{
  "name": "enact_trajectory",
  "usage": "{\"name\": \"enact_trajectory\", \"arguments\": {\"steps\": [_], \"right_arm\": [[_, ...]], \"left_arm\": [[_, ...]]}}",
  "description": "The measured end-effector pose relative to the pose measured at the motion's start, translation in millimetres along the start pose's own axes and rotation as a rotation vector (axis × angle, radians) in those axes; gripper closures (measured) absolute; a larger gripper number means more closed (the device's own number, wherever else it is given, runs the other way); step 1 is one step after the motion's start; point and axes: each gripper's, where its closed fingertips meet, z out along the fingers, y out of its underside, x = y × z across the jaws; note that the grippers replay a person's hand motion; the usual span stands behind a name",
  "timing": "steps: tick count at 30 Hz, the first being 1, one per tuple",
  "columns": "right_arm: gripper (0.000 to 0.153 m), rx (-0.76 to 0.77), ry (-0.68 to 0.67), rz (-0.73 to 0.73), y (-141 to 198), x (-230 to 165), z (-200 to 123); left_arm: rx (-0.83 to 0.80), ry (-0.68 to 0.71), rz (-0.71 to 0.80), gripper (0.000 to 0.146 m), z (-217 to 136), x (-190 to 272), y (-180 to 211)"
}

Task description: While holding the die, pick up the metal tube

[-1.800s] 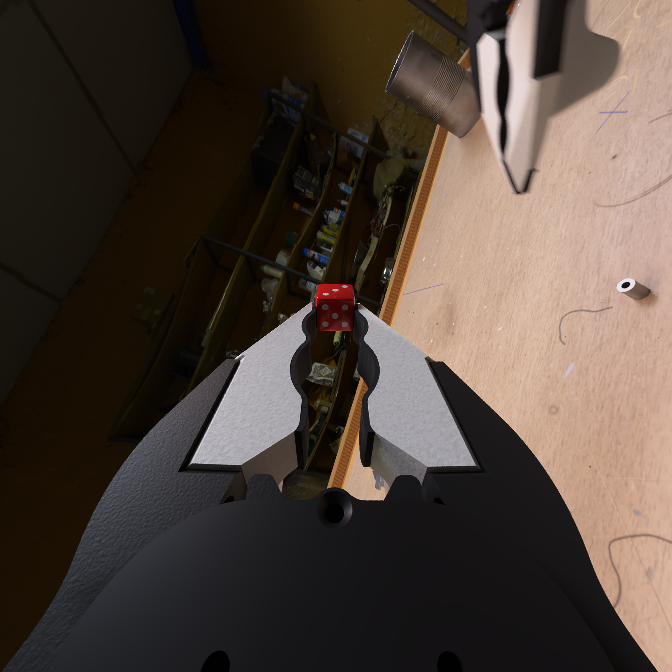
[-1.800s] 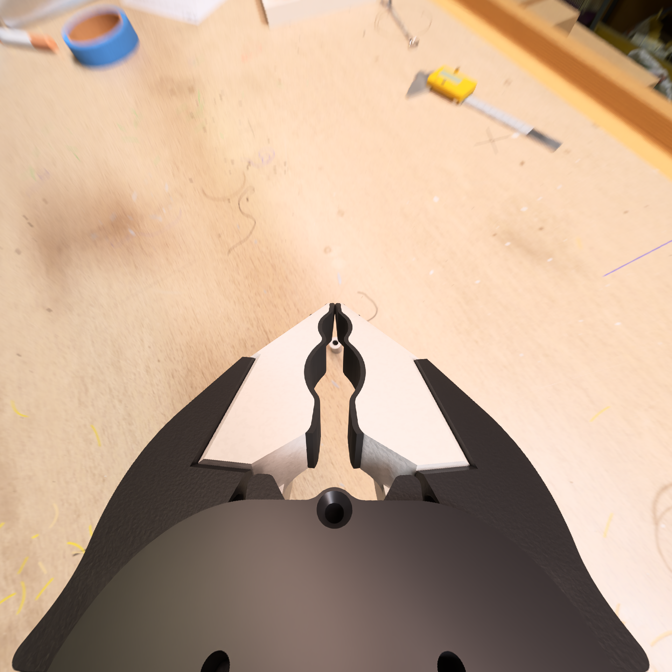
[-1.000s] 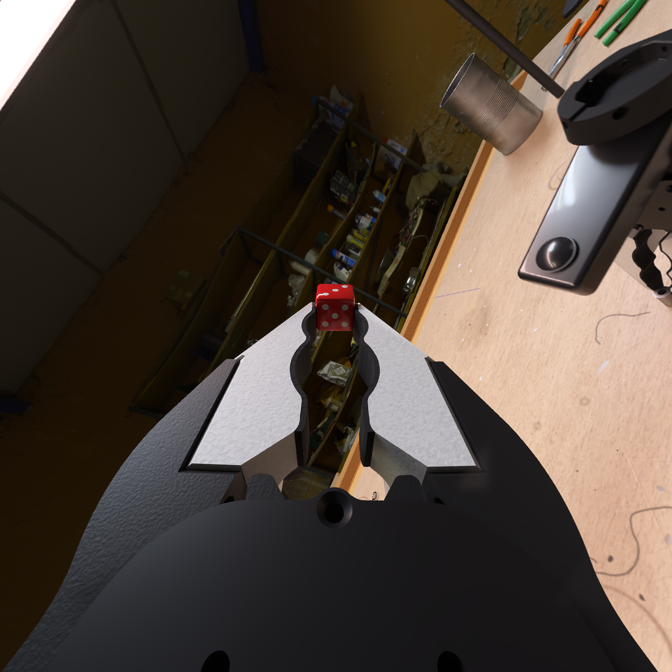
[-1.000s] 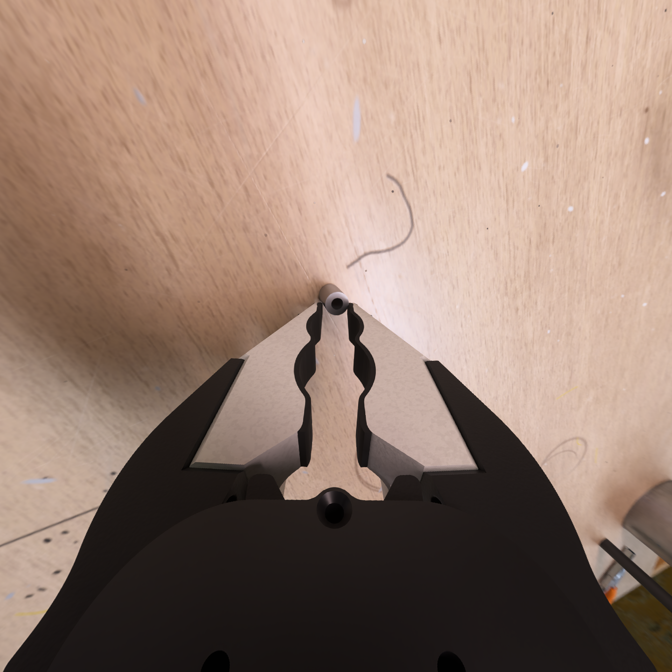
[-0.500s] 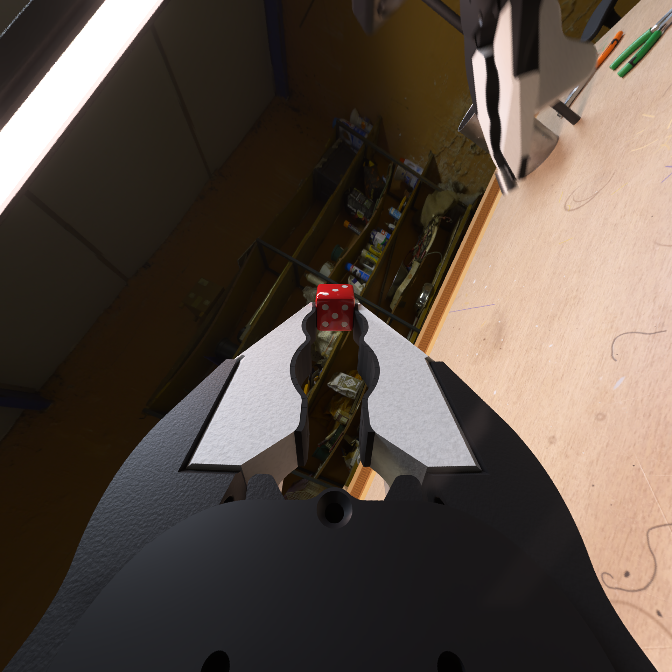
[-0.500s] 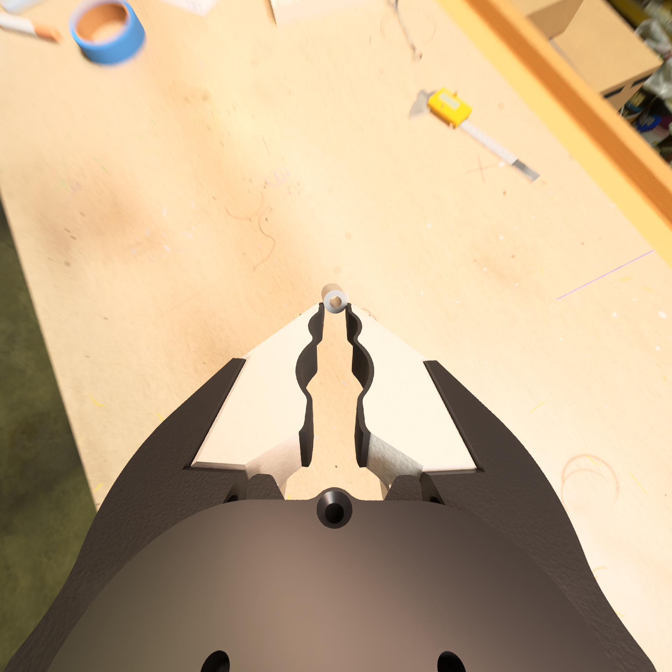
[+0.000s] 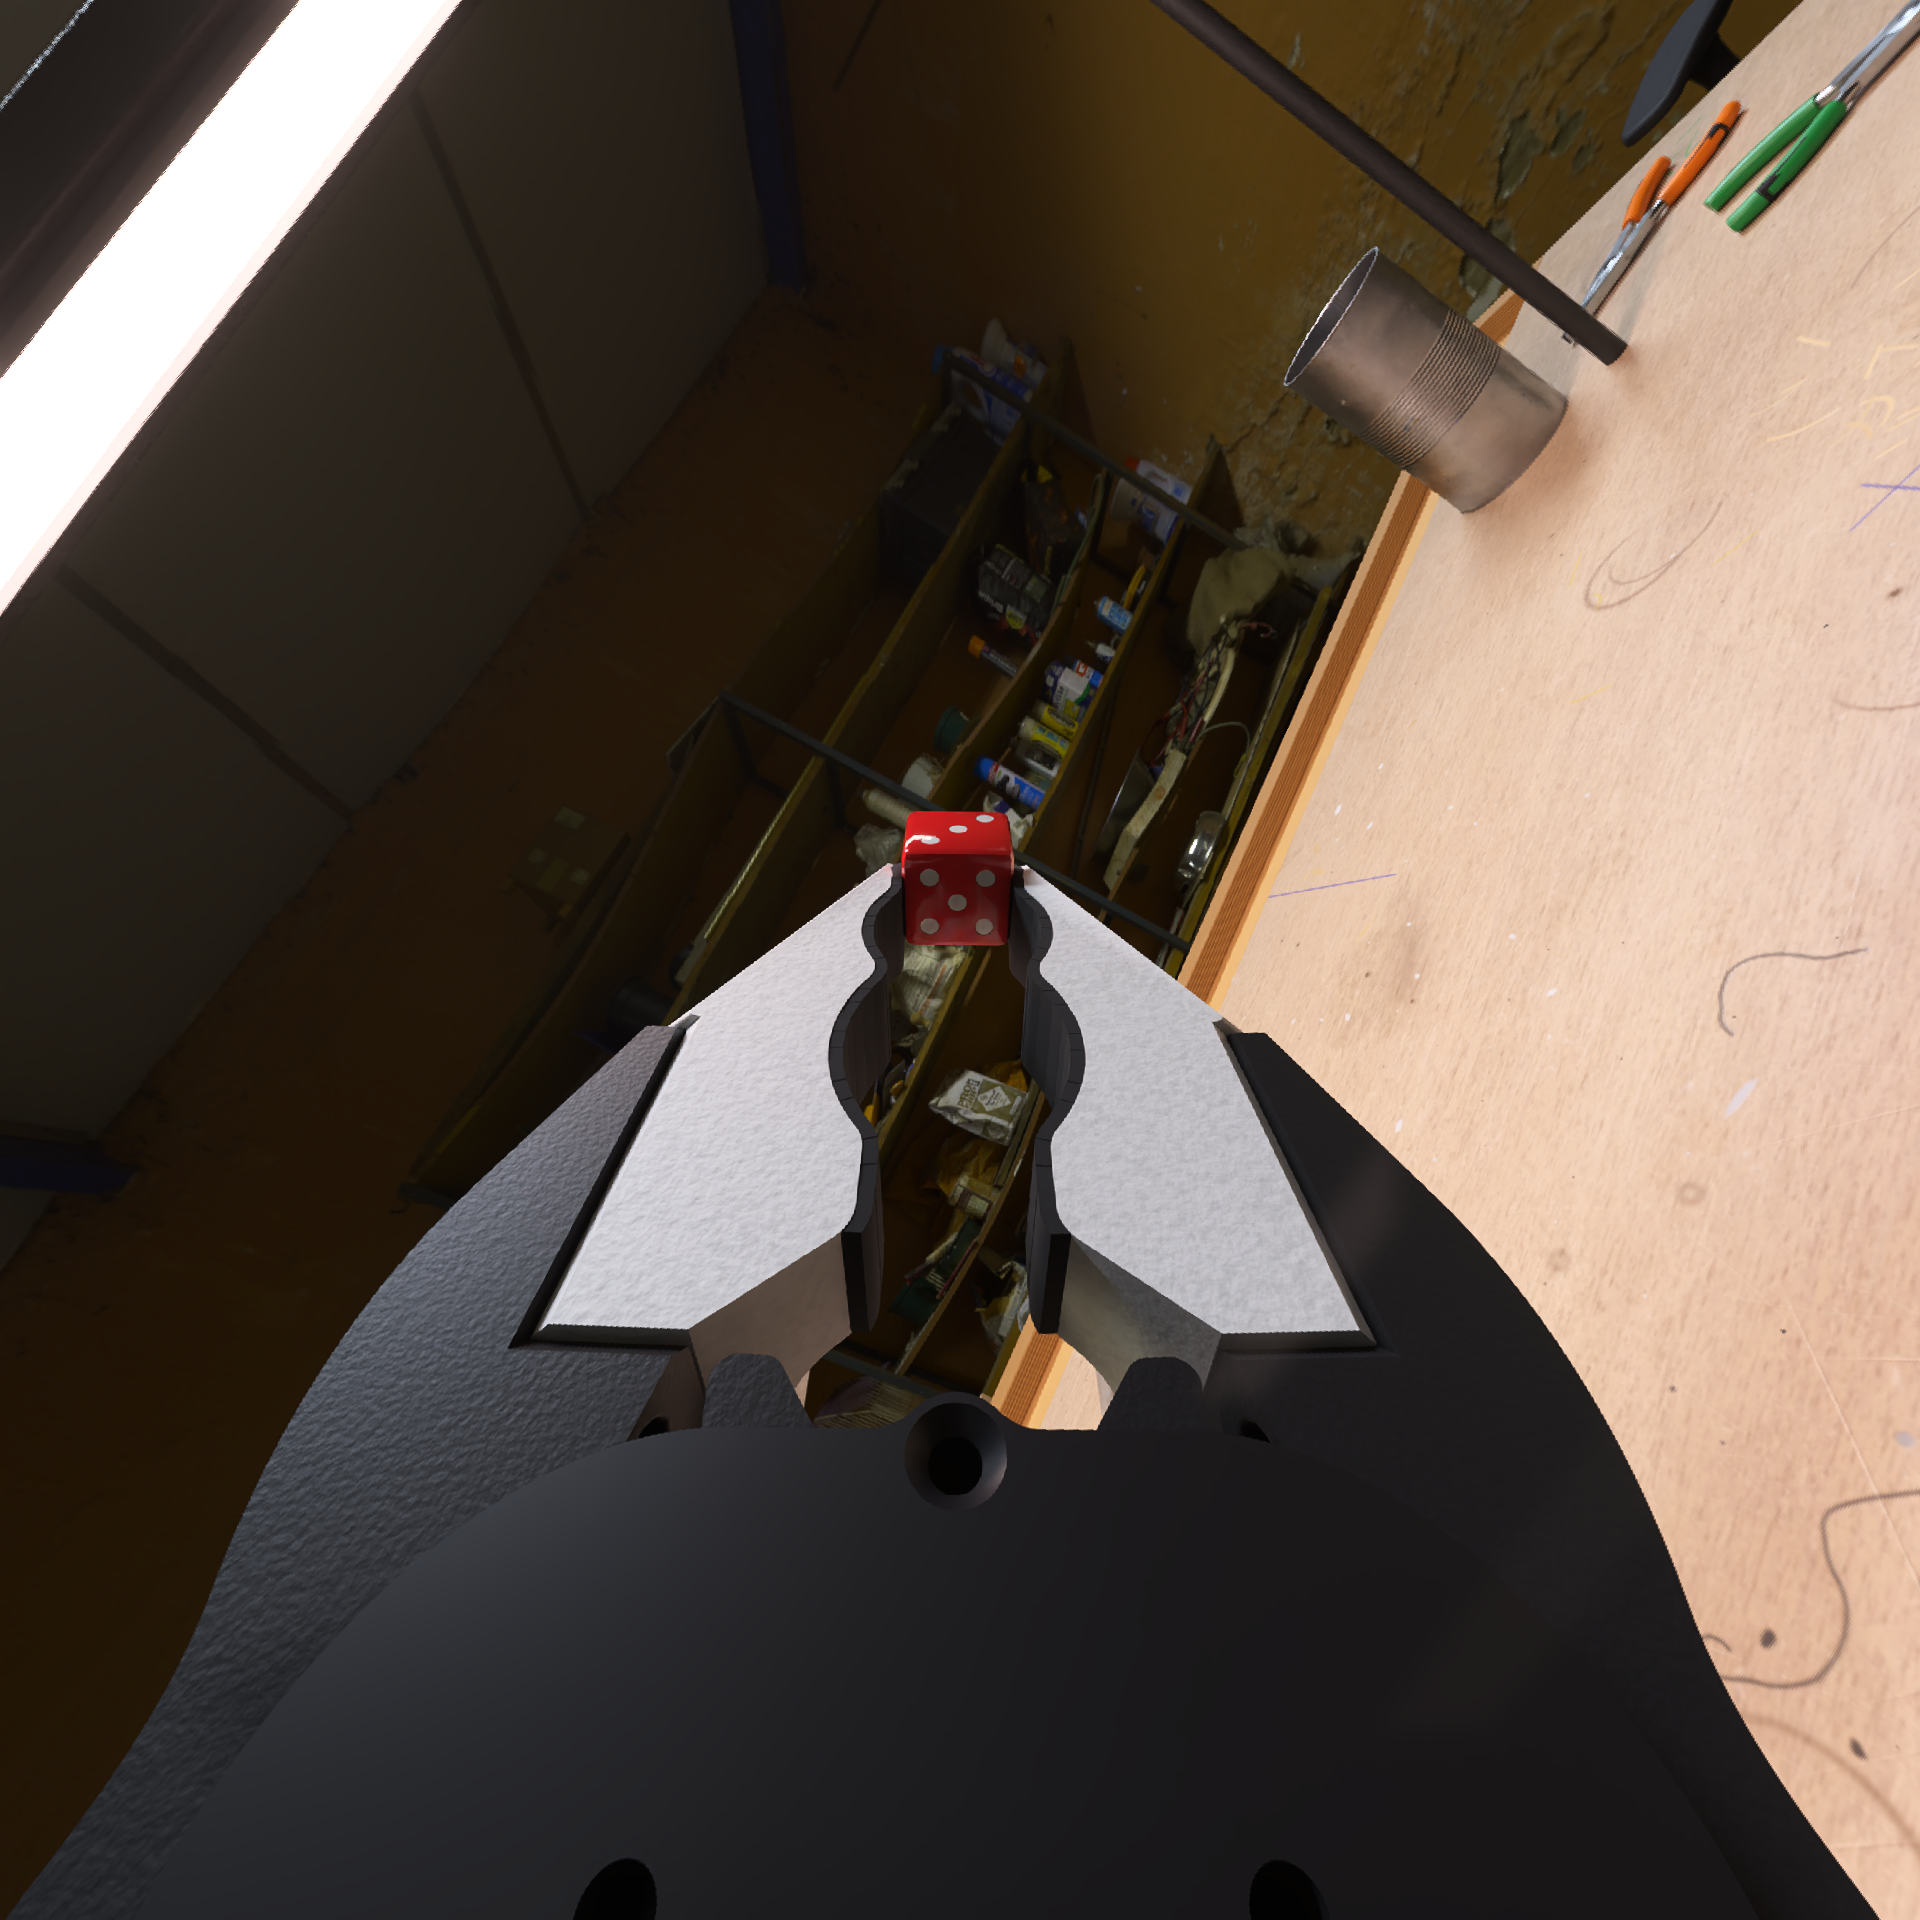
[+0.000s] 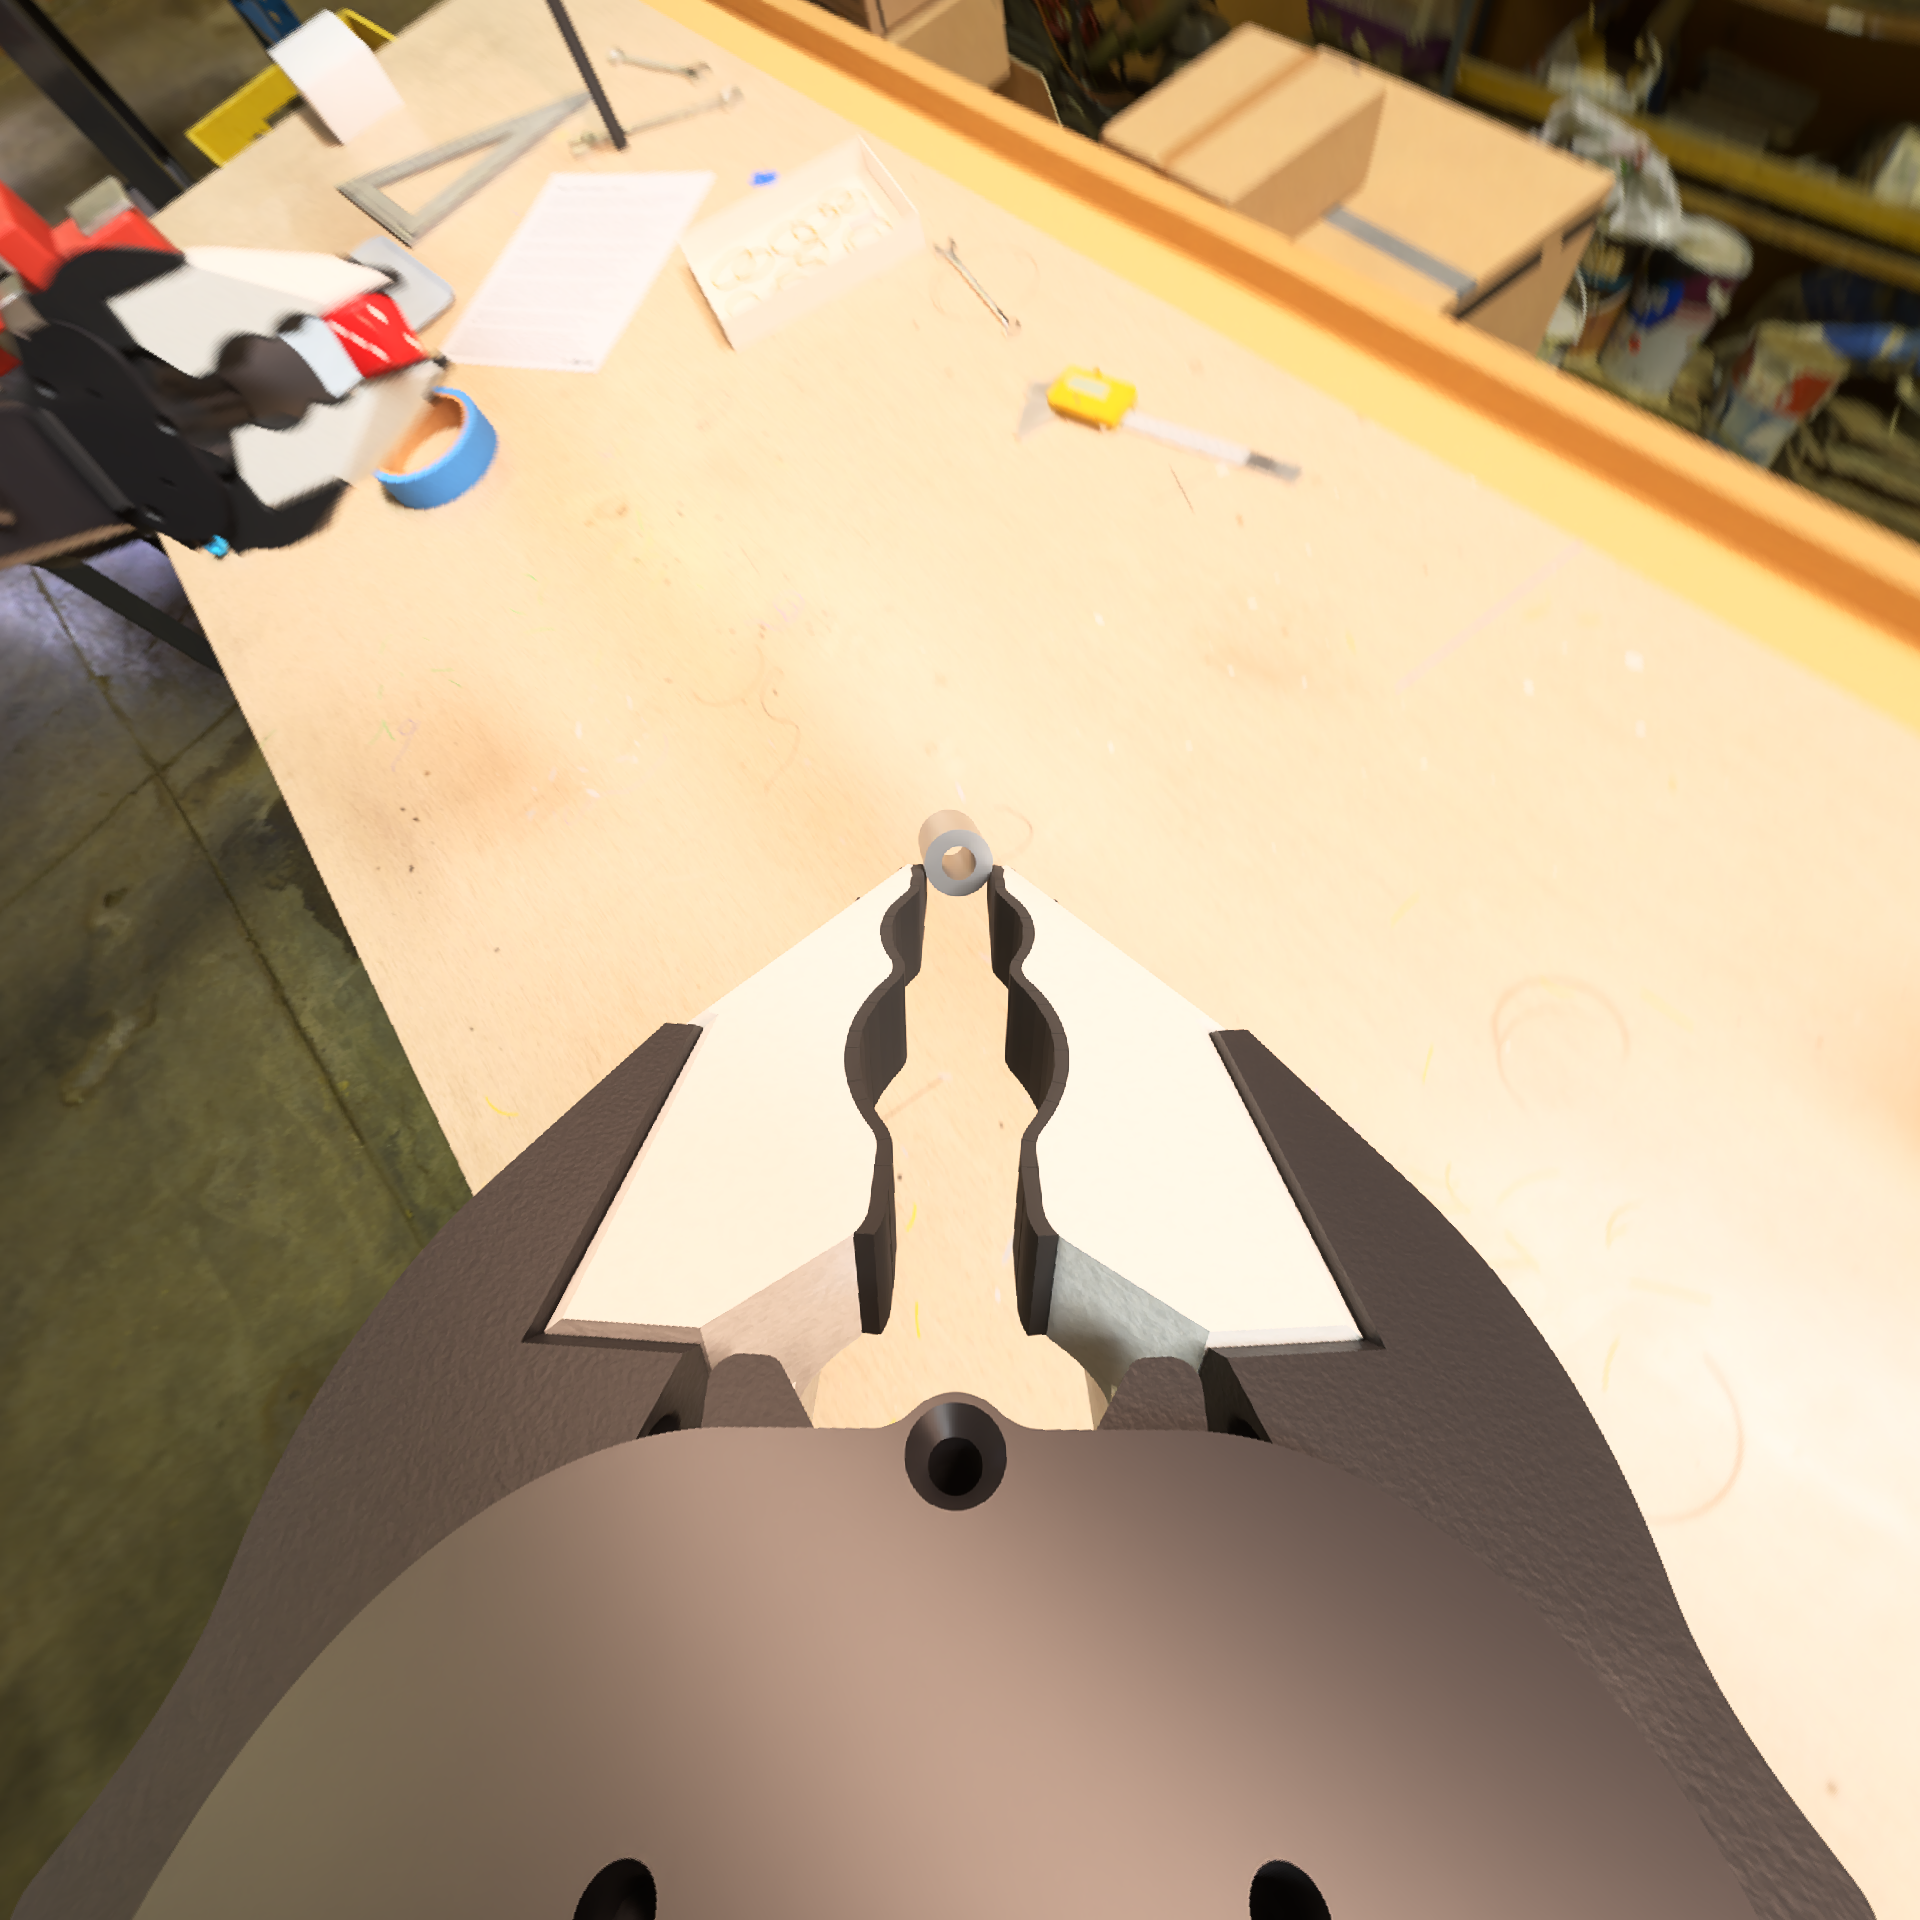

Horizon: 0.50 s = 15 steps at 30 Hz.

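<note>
My left gripper (image 7: 956, 883) is shut on a red die (image 7: 956, 879) with white pips, held at the fingertips beyond the wooden table's (image 7: 1558, 935) edge. My right gripper (image 8: 956, 878) is shut on a small grey metal tube (image 8: 956, 854), its open end facing the camera, held well above the table (image 8: 1039, 623). The left gripper also shows, blurred, at the far left of the right wrist view (image 8: 270, 405). The right gripper is out of the left wrist view.
A large threaded metal cylinder (image 7: 1423, 384) and a dark rod (image 7: 1392, 177) stand near the table edge, with orange and green tools (image 7: 1766, 156) behind. On the table lie a blue tape roll (image 8: 442, 447), a yellow utility knife (image 8: 1132, 410), a paper sheet (image 8: 582, 265) and wrenches (image 8: 977, 281). Cardboard boxes (image 8: 1382, 166) sit beyond.
My right gripper closed on the tube at the table, then lifted it high; the table now lies far below. My left gripper kept the die and tilted; the right gripper left its view.
</note>
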Motion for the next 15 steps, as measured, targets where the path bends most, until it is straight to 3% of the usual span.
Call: {"name": "enact_trajectory", "arguments": {"steps": [8, 15], "right_arm": [[0.141, 0.007, 0.124, 0.16, 84, 85, 23], [0.141, -0.105, -0.145, 0.304, 147, 72, 45]], "left_arm": [[-0.023, 0.033, 0.026, 0.127, 10, 14, 0], [-0.051, 0.06, 0.035, 0.127, 18, 23, 6]]}}
